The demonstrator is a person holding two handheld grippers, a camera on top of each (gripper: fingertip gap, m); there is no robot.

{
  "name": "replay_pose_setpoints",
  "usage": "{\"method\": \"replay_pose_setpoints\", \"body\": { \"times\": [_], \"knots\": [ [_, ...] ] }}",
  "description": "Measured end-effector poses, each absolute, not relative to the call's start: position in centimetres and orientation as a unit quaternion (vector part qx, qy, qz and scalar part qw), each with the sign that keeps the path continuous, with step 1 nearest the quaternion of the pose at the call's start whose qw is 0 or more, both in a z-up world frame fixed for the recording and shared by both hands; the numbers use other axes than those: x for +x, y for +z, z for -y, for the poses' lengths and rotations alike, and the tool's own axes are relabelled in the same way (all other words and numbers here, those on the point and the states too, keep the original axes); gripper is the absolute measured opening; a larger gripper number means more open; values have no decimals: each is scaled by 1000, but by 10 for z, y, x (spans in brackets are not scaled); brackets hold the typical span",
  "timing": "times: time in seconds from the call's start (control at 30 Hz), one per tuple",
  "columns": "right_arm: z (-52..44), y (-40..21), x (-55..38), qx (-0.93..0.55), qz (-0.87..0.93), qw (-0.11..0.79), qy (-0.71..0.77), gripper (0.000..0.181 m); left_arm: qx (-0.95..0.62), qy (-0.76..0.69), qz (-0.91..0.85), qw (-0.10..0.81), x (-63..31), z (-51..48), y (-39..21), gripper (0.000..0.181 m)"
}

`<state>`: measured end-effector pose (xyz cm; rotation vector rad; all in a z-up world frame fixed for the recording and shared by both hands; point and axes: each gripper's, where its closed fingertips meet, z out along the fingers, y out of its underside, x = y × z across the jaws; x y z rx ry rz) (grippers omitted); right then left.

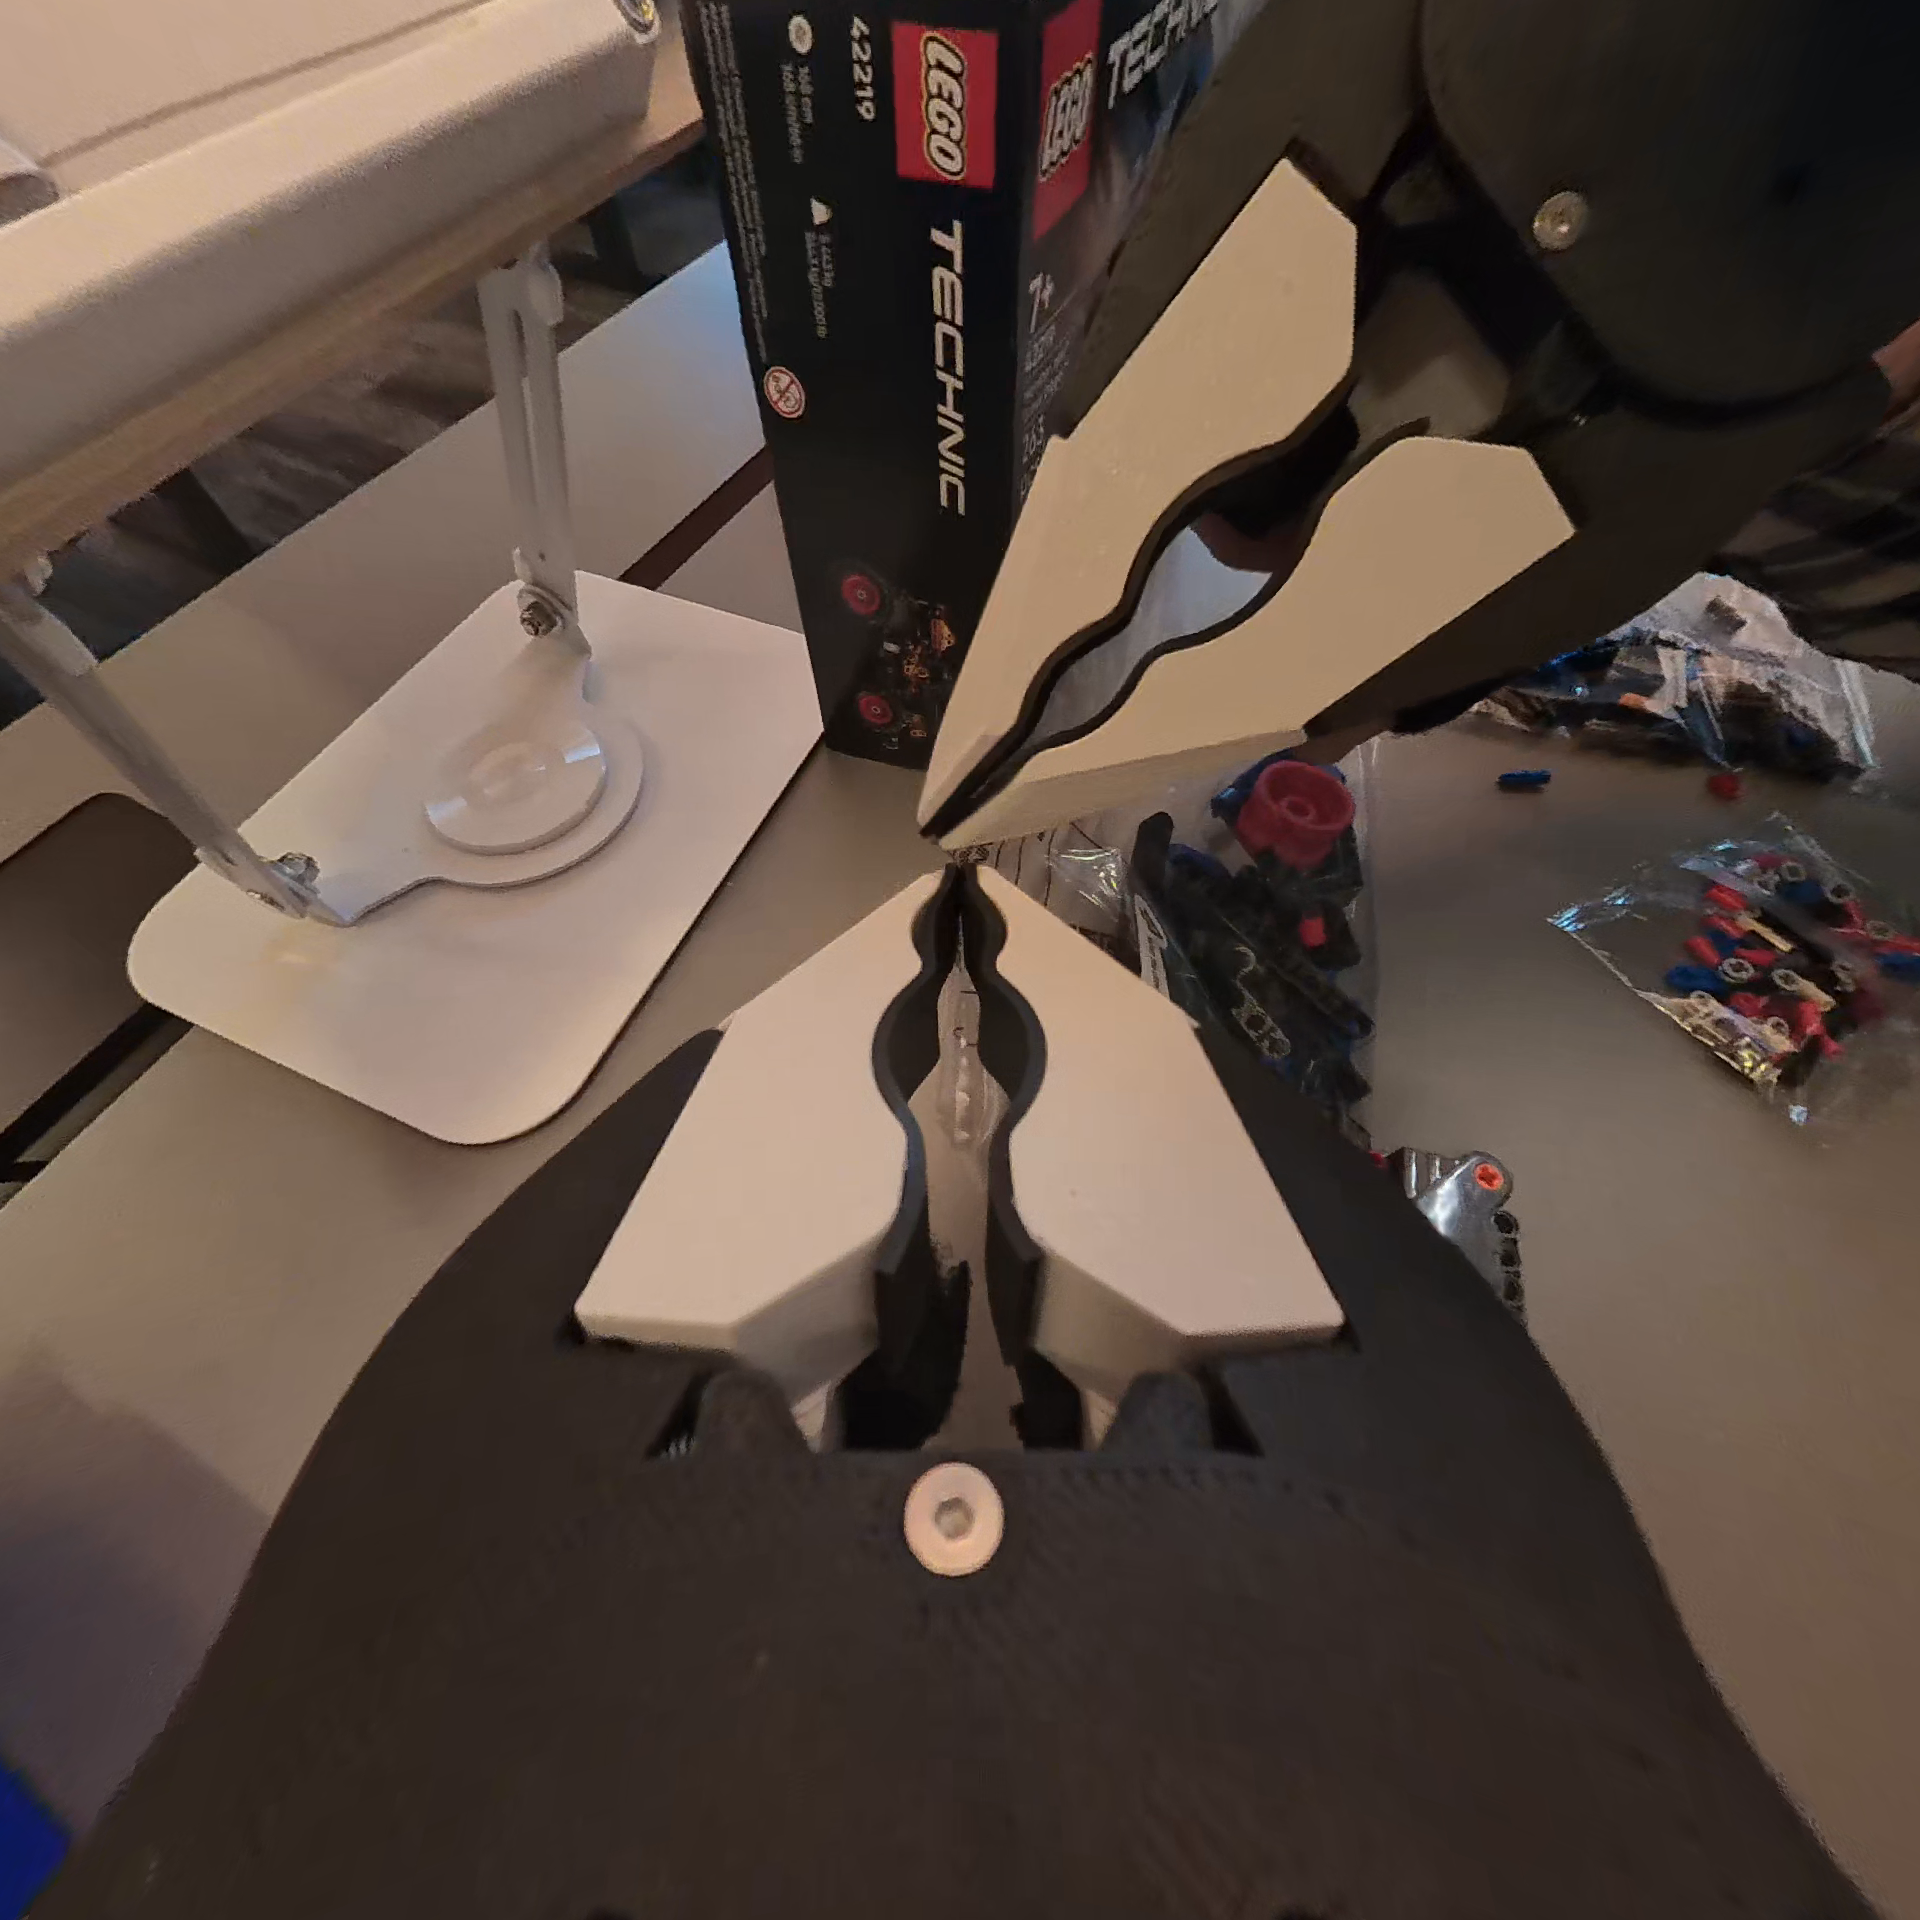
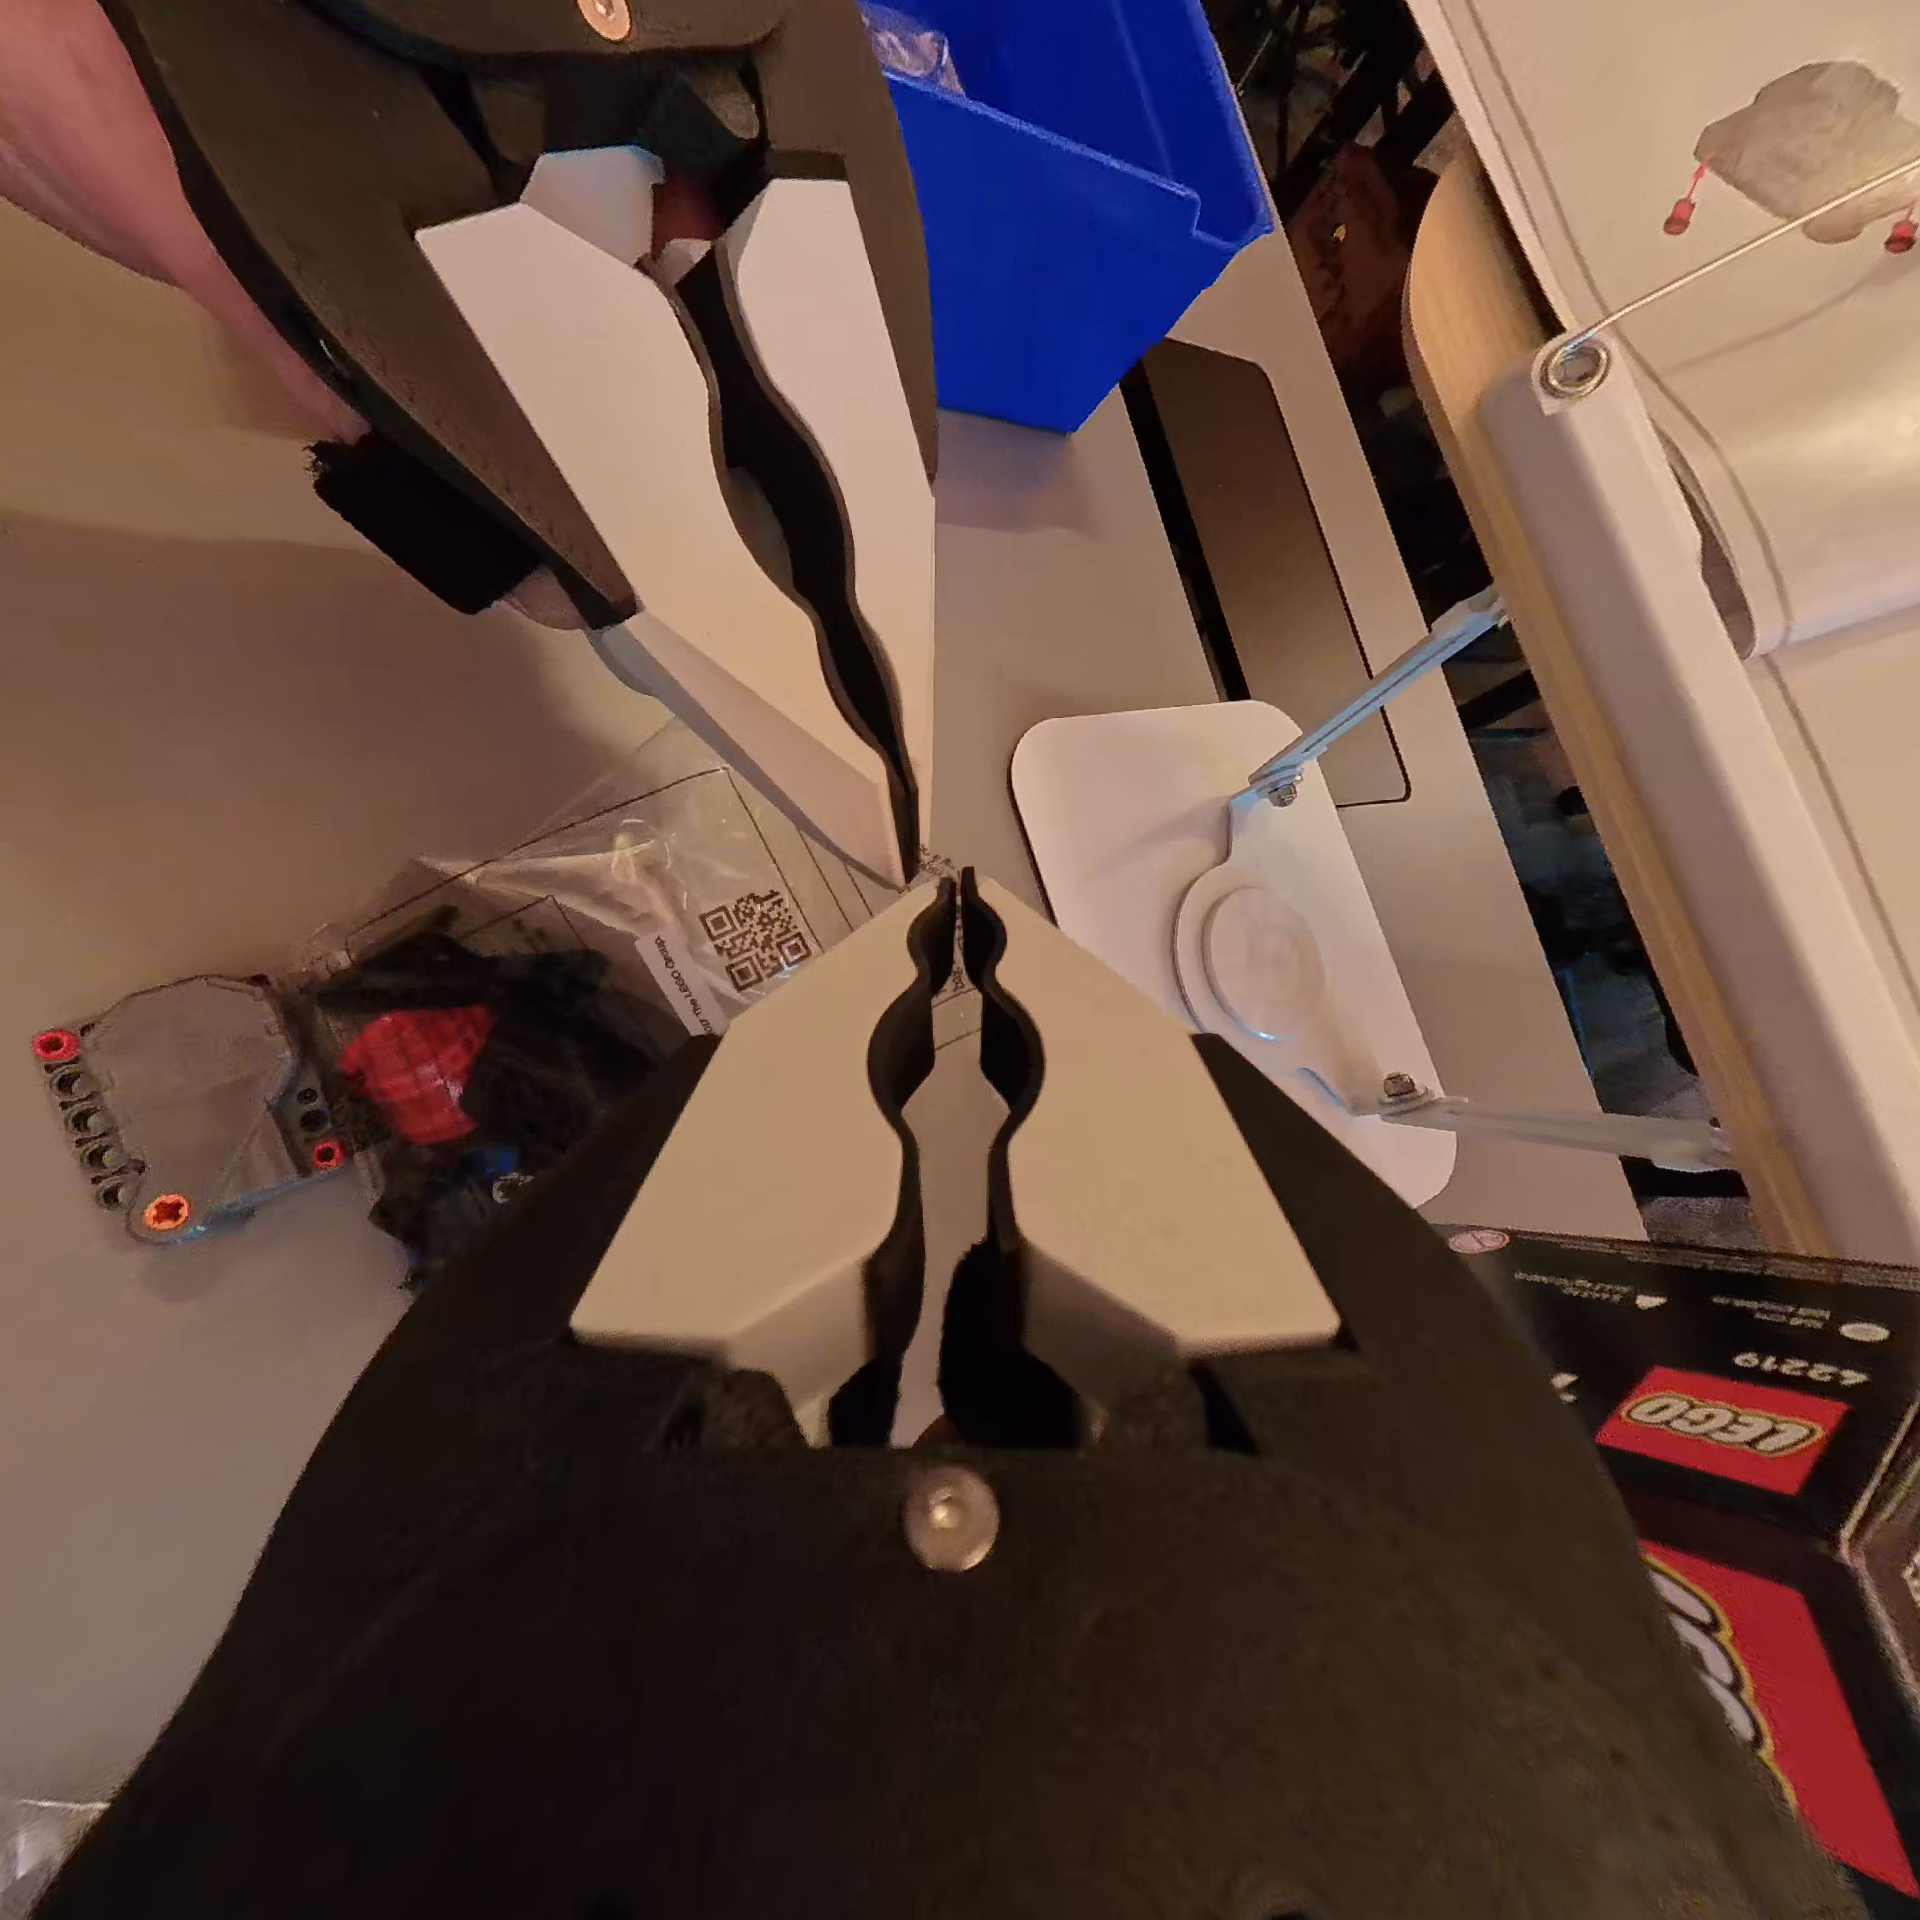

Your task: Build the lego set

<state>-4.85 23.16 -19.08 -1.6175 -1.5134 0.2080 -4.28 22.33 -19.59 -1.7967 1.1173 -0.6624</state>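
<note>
Left gripper (image 1: pixel 958 881) and right gripper (image 2: pixel 956 883), jaws pinched together tip-to-tip on the top edge of a crinkly clear plastic bag (image 2: pixel 582 935) of black, red and blue lego pieces, tan tabletop (image 2: pixel 208 727) beneath, upright black lego box (image 1: pixel 883 416) behind.

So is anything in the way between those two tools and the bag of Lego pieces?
Nothing visible. The left tool and right tool are both closed on the top edge of the clear parts bag, tips nearly touching.
</note>
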Motion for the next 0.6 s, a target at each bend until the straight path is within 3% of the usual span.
{"method": "replay_pose_setpoints", "body": {
  "times": [0.5, 0.6],
  "knots": [
    [-220, -187, -53, -603, 620, 500, 25, 0, -761, -316, -332, 459, -48, -246, -185, 0],
    [-214, -205, -59, -573, 652, 494, -44, 0, -771, -327, -315, 446, -49, -251, -183, 0]
  ]
}}
